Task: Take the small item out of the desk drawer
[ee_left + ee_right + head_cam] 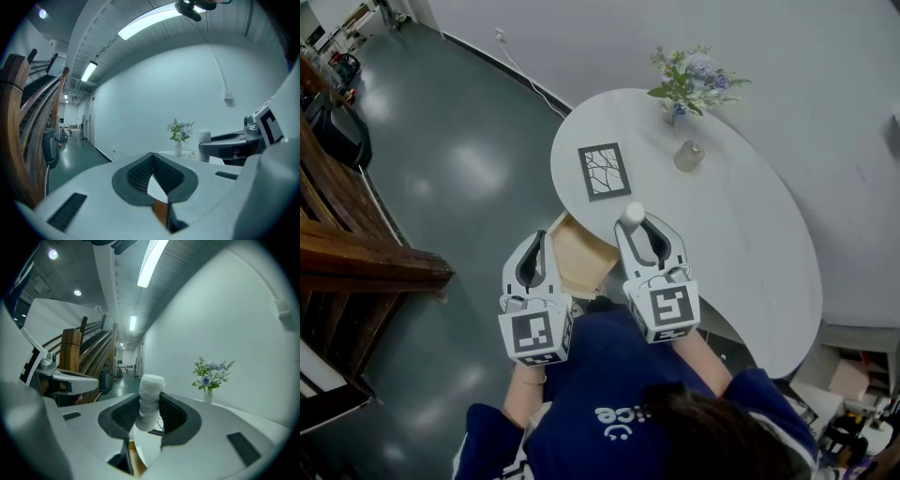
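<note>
My right gripper (636, 225) is shut on a small white roll (633, 214), which stands upright between its pads above the table's near edge. The right gripper view shows the roll (151, 397) pinched between the dark pads of the right gripper (150, 414). Just left of that, the wooden drawer (581, 255) hangs open under the white oval table (750, 244). My left gripper (532, 253) hovers over the drawer's left side. Its jaws meet at the tip, with nothing between them in the left gripper view (152, 157).
On the table stand a framed picture (605, 171), a small glass jar (689, 155) and a vase of flowers (686, 82). A wooden staircase (356, 253) rises at the left across the dark floor. The white wall runs behind the table.
</note>
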`<state>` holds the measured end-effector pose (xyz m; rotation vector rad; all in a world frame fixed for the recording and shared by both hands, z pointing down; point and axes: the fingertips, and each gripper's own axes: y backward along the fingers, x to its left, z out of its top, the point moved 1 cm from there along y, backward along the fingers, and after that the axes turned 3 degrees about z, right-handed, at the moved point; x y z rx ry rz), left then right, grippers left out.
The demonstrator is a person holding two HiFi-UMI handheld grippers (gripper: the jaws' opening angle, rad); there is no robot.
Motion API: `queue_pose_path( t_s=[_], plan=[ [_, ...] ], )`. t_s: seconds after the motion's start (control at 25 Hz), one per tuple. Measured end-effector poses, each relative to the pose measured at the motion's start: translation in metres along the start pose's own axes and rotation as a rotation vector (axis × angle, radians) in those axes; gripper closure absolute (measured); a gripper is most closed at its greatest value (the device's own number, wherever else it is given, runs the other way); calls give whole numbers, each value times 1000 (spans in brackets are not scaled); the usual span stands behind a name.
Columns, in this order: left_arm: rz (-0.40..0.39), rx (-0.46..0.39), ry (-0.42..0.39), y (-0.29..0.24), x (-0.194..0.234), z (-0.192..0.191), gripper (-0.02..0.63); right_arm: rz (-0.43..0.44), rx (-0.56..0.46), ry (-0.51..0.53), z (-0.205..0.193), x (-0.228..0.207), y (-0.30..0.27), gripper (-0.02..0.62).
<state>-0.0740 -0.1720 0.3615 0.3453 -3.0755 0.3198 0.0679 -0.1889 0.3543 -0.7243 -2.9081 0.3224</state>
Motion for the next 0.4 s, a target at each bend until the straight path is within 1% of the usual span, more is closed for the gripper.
queue_pose_path(
  t_s=[0.4],
  plan=[
    [-7,-2,-1,1,-1,-1,603,-13,2,-8,-2,-1,2,456]
  ],
)
